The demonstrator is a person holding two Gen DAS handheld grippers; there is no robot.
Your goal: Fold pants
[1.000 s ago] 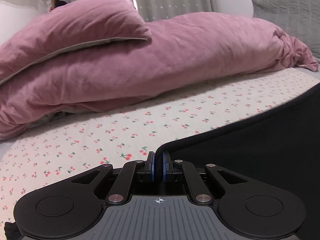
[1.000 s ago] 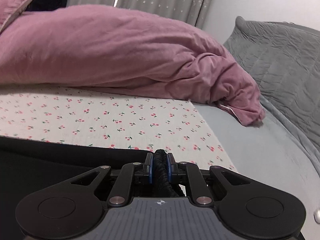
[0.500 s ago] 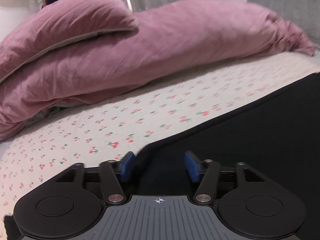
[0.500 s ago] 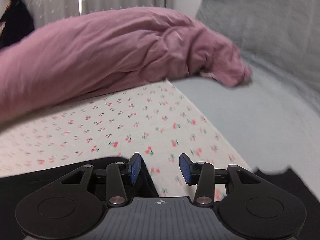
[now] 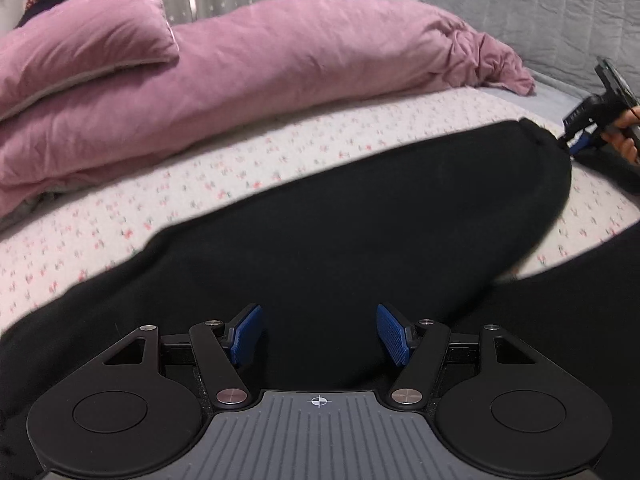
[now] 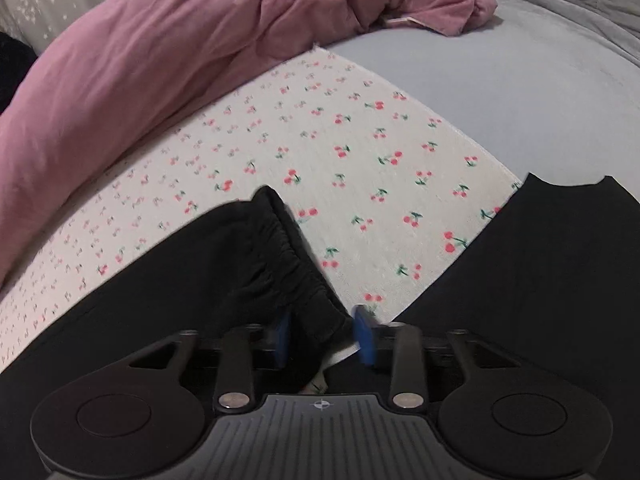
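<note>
- The black pants [image 5: 360, 216] lie spread across the cherry-print sheet [image 6: 320, 140] on the bed, with the gathered elastic waistband [image 6: 288, 256] turned toward the right gripper [image 6: 322, 334].
- That right gripper's jaws have just been closing; the waistband corner sits between its blue pads [image 6: 366, 336], though I cannot tell whether they press on it.
- The left gripper [image 5: 319, 334] hovers over the dark cloth, its jaws just opened wide, nothing between them.
- A hand [image 5: 624, 136] holds the right gripper at the far edge of the pants.
- Beyond, a pink duvet [image 5: 280, 60] is heaped along the bed, with a pink pillow [image 5: 80, 44] on top.
- A grey quilted headboard [image 5: 540, 8] stands behind it.
</note>
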